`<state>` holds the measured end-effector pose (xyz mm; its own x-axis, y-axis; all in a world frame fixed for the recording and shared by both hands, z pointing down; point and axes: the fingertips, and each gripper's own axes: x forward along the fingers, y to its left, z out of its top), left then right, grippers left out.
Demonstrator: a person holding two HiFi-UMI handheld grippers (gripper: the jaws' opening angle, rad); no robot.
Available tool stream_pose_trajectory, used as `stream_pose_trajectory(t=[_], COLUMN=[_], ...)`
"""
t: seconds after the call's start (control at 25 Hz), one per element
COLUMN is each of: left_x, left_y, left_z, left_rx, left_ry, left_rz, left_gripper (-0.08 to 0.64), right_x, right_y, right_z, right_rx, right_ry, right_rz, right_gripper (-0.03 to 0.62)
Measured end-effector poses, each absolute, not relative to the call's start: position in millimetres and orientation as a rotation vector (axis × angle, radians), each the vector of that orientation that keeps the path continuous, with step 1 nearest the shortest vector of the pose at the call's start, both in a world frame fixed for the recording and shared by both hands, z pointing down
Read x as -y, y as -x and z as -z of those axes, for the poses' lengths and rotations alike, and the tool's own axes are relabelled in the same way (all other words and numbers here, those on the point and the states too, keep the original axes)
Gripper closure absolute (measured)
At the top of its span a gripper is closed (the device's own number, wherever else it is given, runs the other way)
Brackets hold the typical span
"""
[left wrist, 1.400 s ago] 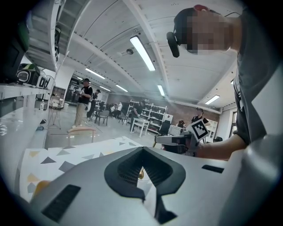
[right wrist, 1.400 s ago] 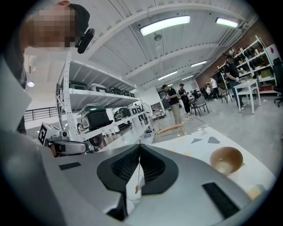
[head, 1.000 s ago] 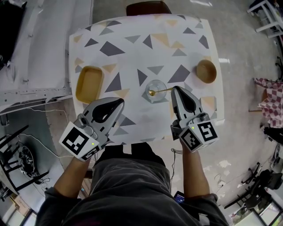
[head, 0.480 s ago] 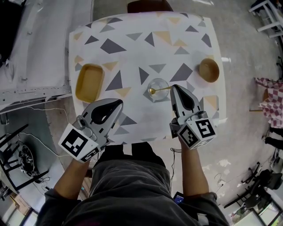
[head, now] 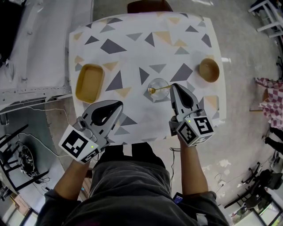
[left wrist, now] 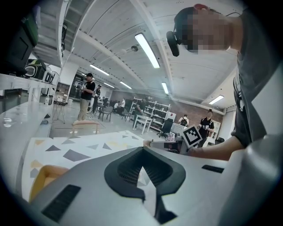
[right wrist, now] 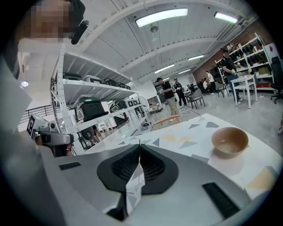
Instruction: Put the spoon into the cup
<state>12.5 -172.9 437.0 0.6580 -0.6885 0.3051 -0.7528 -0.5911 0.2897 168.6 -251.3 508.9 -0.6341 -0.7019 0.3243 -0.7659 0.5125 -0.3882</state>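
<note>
- The table (head: 132,39), white with grey and tan triangles, is seen from above; a brown chair (head: 148,6) is set at its 12 o'clock edge.
- The left gripper (head: 120,103) is held over the near edge, at 8 o'clock from the cup and well apart from it; its jaws are closed tip to tip with nothing between them.
- The right gripper (head: 173,88) is held at 4 o'clock from the cup, its tips just beside the rim. Its jaws are pressed together, and a thin sliver is seen in the seam.
- A yellow tray (head: 78,84) is placed at 9 o'clock from the cup.
- A wooden bowl (head: 208,69) is placed at 2 o'clock from the cup.
- The glass cup (head: 158,83) is placed mid-table, unobstructed.
- The gold spoon (head: 161,89) is laid across the cup, its bowl inside and its handle run out at 3 o'clock to the right jaw tips.
</note>
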Motion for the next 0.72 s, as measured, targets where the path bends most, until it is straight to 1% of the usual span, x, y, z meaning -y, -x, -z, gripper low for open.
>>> stream_pose_trajectory(t=[0.72], left_x=[174], left_y=[-11], left_z=[-425], left_rx=[1.119], left_ry=[-2.517], left_rz=[-0.236], left_gripper=[0.546], right_x=[259], right_y=[-181], right_z=[-519], right_rx=[2.536], right_ry=[-1.394], right_rz=[-0.802], right_gripper=[0.567])
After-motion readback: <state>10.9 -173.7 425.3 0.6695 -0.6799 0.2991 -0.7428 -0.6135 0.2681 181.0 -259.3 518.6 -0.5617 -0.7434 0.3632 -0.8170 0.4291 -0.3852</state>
